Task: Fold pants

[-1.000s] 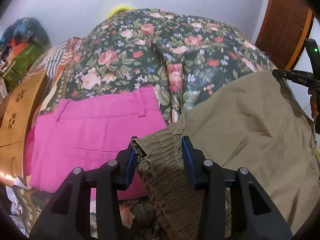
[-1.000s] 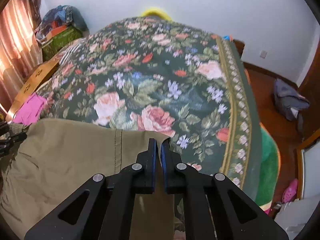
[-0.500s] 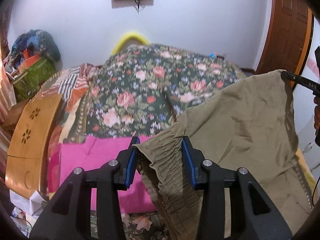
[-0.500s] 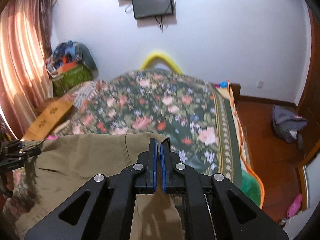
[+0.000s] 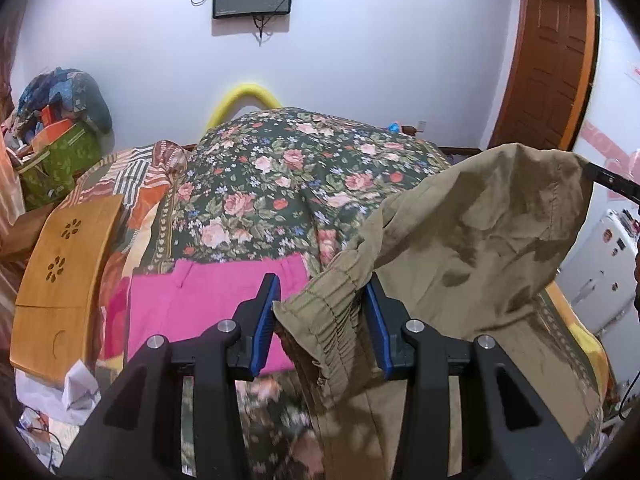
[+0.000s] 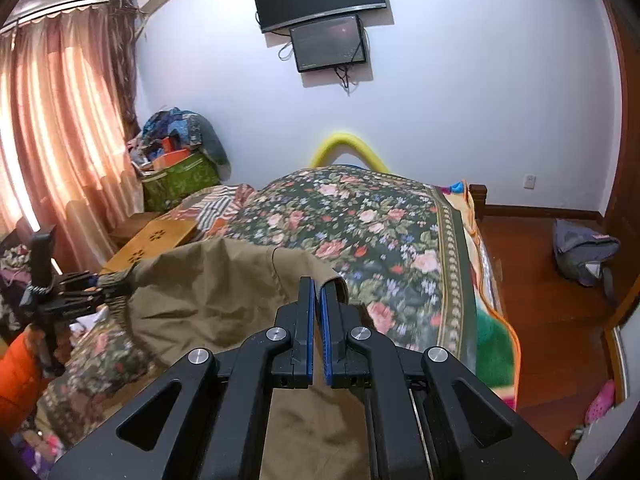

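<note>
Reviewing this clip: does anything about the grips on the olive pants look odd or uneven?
The left gripper holds a thick bunch of the olive pants at the elastic waistband, its jaws wedged apart. The right gripper pinches only a thin edge. Nothing looks damaged.

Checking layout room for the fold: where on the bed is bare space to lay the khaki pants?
The floral bedspread is bare beyond the khaki pants, up to the yellow headboard arch. The left edge is crowded: pink pants, wooden tray, striped cloth.
</note>
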The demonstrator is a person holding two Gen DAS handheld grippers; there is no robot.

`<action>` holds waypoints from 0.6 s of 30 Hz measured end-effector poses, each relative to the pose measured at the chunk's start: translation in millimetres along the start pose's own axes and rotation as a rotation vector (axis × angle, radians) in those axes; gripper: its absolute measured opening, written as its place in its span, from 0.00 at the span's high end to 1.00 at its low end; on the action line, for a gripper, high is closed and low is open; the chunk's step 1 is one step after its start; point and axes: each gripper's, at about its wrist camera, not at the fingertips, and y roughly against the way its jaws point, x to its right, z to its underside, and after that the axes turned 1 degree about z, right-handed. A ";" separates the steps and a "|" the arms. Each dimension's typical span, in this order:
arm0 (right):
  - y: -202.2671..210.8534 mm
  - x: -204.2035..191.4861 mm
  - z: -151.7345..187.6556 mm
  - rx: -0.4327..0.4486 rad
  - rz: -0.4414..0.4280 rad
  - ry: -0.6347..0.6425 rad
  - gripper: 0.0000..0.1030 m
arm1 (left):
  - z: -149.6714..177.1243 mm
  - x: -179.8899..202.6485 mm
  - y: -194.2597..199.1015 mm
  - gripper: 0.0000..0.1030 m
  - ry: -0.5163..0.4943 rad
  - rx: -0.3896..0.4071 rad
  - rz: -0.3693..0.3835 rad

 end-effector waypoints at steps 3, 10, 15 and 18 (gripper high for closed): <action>20.9 -8.5 12.4 0.003 0.002 0.003 0.97 | 12.5 6.2 16.0 0.59 -0.016 -0.003 0.007; 56.3 -16.4 48.7 -0.030 -0.008 -0.052 0.97 | 46.8 17.2 43.9 0.59 -0.028 -0.032 0.030; 74.3 -23.6 82.1 -0.078 -0.010 -0.094 0.97 | 77.2 24.8 59.3 0.59 -0.031 -0.051 0.040; 82.4 -24.6 105.9 -0.109 -0.017 -0.133 0.97 | 95.3 28.2 62.0 0.59 -0.030 -0.079 0.047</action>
